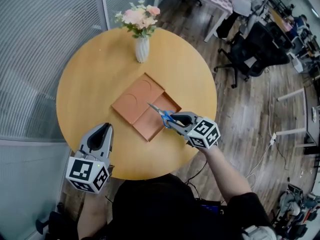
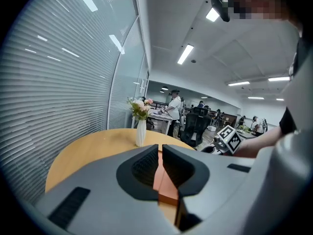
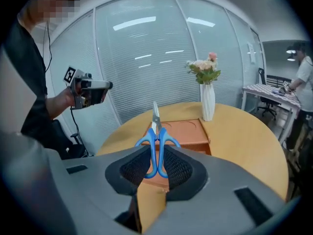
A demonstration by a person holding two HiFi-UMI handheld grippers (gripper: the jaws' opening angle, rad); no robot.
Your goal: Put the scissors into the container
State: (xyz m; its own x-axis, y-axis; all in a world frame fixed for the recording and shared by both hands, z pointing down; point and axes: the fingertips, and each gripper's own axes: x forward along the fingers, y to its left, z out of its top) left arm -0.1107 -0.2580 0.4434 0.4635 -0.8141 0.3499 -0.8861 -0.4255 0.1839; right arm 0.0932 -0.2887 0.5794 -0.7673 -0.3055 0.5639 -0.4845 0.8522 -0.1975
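The fingers of the right gripper (image 3: 156, 166) are clenched on the blue handle loops of the scissors (image 3: 156, 142). The handles sit between the ribbed pads. The closed blades project forward and point to the upper centre of the right gripper view.

In the head view, the blades extend up and to the left from this gripper and overlap the lower right section of the container (image 1: 131, 104). Contact between the blades and the container cannot be confirmed.

The fingers of the left gripper (image 2: 160, 168) are drawn together to a narrow slit. Nothing is held between them. This gripper is at the lower left of the head view, over the near edge of the worktop (image 1: 90, 74), well apart from the container.

The container is a flat orange tray with several compartments. One compartment has two round recesses. It lies near the centre of the round wooden worktop.

A white vase (image 1: 142, 49) with pink flowers stands upright beyond the container, near the far edge of the worktop at the top of the frame.

A black office chair (image 1: 255, 49) stands on the floor at the upper right.
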